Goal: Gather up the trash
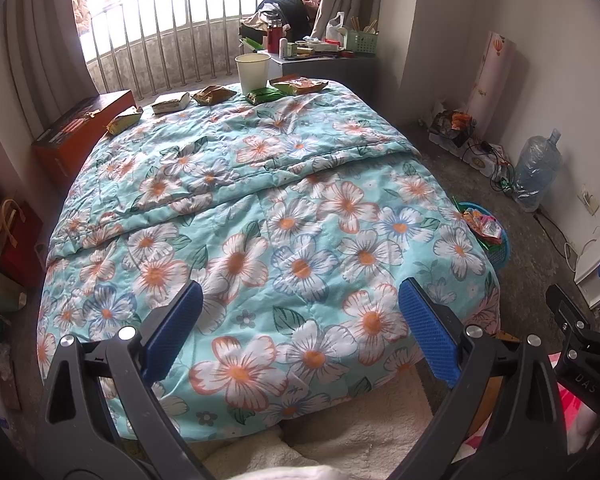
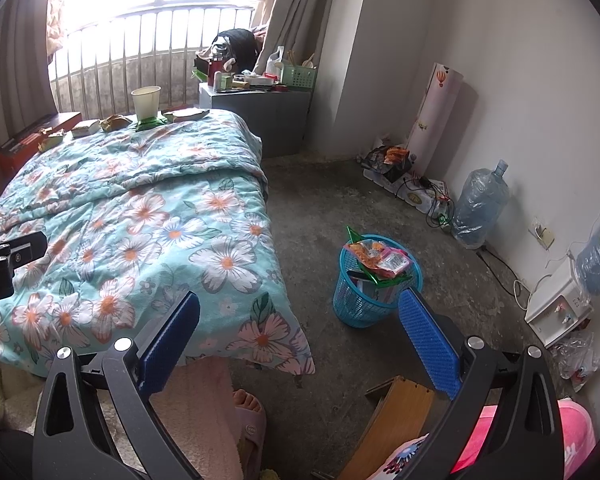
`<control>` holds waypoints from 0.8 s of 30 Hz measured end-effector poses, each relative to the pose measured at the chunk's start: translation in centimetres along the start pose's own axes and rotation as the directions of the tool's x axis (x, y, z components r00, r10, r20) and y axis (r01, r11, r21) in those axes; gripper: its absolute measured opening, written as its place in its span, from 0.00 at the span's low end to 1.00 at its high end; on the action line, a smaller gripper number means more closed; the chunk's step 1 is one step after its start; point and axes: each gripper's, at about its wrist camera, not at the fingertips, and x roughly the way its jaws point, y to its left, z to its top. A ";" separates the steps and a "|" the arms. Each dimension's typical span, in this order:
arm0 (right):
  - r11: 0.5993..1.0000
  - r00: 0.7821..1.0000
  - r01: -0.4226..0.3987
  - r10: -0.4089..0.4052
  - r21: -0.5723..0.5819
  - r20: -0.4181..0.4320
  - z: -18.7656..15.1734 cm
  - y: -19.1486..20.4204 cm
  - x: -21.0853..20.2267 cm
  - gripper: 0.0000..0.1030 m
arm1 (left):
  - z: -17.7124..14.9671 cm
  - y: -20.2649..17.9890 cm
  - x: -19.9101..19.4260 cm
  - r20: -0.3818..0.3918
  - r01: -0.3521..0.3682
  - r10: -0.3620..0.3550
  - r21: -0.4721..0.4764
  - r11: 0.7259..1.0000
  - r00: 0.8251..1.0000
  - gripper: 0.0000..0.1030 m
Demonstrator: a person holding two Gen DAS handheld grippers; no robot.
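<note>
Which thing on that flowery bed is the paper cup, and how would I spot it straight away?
Start at the bed with the turquoise floral quilt and look to its far edge, below the window railing. A row of flat snack wrappers lies there. The pale cream paper cup stands upright on the green wrapper, the only tall, open-topped thing in the row.

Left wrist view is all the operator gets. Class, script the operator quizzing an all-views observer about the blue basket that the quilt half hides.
Operator: Is the basket standing upright?
Observer: Yes, the blue basket stands upright on the floor.
Operator: Does it touch the quilt?
Observer: No, bare floor separates it from the quilt.
</note>
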 end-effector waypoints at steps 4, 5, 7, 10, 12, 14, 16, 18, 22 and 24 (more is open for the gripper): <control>1.000 1.000 0.000 0.000 0.000 0.001 0.0 0.1 0.0 0.94 | 0.0 0.0 0.0 0.001 0.000 0.000 0.001 1.000 1.000 0.91; 1.000 1.000 0.001 -0.001 0.000 0.001 0.1 0.1 0.0 0.94 | 0.0 0.0 0.0 0.001 0.000 0.000 0.000 1.000 1.000 0.91; 1.000 1.000 -0.001 0.001 0.000 0.001 0.0 0.1 0.0 0.94 | 0.0 0.0 0.0 0.000 0.000 0.000 0.001 1.000 1.000 0.92; 1.000 1.000 -0.001 0.001 -0.001 0.002 0.0 0.1 0.0 0.94 | 0.0 0.0 0.0 -0.001 0.000 0.000 0.001 1.000 1.000 0.91; 1.000 1.000 -0.002 0.002 0.000 0.002 0.0 0.1 0.0 0.94 | 0.0 0.0 0.0 -0.001 -0.001 0.001 0.001 1.000 1.000 0.91; 1.000 1.000 0.000 0.000 -0.001 0.003 0.1 0.2 0.0 0.94 | 0.0 0.0 0.0 0.000 0.000 0.000 0.000 1.000 1.000 0.92; 1.000 1.000 -0.001 0.001 0.001 0.002 0.0 0.2 0.0 0.94 | 0.0 0.0 0.0 -0.001 0.000 0.000 0.000 1.000 1.000 0.92; 1.000 1.000 -0.002 0.002 0.001 0.002 0.1 0.1 0.1 0.94 | 0.0 0.0 0.0 0.000 -0.001 0.001 0.001 1.000 1.000 0.92; 1.000 1.000 -0.002 0.002 0.001 0.002 0.0 0.2 0.1 0.94 | -0.1 0.0 0.0 -0.001 0.000 0.000 0.001 1.000 1.000 0.92; 1.000 1.000 -0.001 0.001 0.000 0.003 0.0 0.2 0.1 0.94 | 0.0 -0.1 0.0 -0.001 -0.001 0.001 0.000 1.000 1.000 0.91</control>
